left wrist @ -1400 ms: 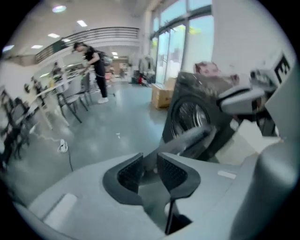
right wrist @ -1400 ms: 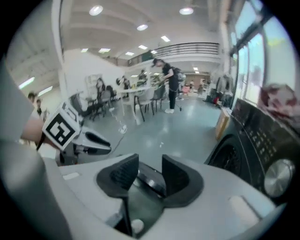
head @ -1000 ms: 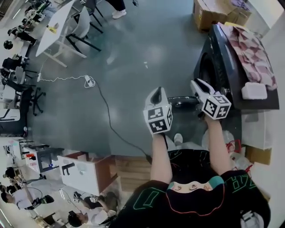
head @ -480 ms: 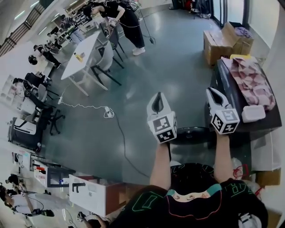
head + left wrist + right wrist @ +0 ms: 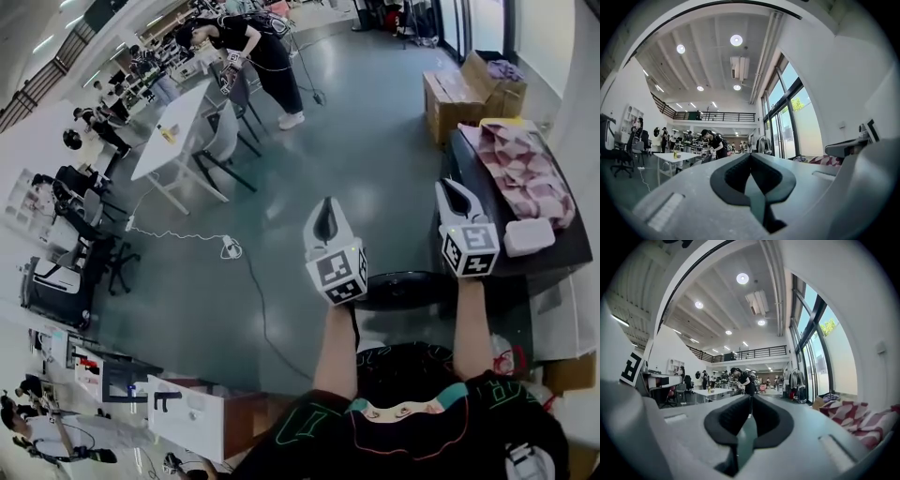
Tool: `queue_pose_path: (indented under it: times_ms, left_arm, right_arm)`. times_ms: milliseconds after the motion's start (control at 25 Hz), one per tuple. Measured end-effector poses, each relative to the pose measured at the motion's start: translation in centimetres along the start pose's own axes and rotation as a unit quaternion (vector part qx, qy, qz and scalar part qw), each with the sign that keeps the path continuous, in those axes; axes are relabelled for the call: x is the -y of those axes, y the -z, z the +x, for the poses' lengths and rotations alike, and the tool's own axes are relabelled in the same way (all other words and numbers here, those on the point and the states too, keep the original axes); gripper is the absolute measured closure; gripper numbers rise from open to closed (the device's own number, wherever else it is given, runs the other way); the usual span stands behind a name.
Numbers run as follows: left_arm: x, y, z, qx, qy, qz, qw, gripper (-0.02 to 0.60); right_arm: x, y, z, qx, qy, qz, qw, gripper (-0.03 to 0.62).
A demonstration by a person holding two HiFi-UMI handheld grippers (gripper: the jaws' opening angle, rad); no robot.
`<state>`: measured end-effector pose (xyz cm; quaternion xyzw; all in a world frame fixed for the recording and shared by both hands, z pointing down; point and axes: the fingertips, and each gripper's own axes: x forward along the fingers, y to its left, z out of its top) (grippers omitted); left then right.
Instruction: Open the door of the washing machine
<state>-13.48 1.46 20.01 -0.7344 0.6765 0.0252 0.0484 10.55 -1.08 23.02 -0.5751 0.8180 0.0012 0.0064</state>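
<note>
Two grippers, both raised and pointing roughly level into the room.

1. Left gripper (image 5: 325, 220): centre of the head view, jaws pressed together, nothing between them. Its own view showed only the hall beyond.
2. Right gripper (image 5: 452, 195): right of centre, over the front edge of the machine. Its jaws had just been closing and stood together, with nothing between them. It touched nothing that could be seen.
3. Door (image 5: 403, 291): dark round disc, low and right of centre, between the two forearms. It appeared swung out from the machine front, clear of both grippers.
4. Washing machine (image 5: 570, 247): dark body along the right edge of the frame.
5. Checked cloth (image 5: 525, 169): pink and white, lying on the machine top.
6. White box (image 5: 529, 236): on the machine top, just below the cloth.
7. Cardboard box (image 5: 469, 89): on the floor, upper right.
8. White table (image 5: 173, 131): upper left, well apart from the machine.

Step in hand, as judged: the door looked already open and the grippers were drawn clear, so the task seemed about finished. Next move, as judged: none beyond checking the door stood fully out. If it did not, the right gripper would need lowering to the door's rim.
</note>
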Motion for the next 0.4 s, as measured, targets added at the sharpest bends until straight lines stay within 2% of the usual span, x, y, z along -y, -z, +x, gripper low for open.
queue_pose_path:
  times_ms: [240,400]
  left_arm:
    - [-0.46,0.58,-0.31,-0.021,-0.034,0.062,0.9973,0.571]
    - [-0.31,0.99,-0.29,-0.031,-0.041,0.069,0.9963,0.571]
  right_arm:
    - [-0.14,-0.1,-0.04,0.003,-0.006,-0.009,1.0,0.58]
    - [0.14,-0.33,-0.19,0.007,-0.011,-0.022,1.0,0.58]
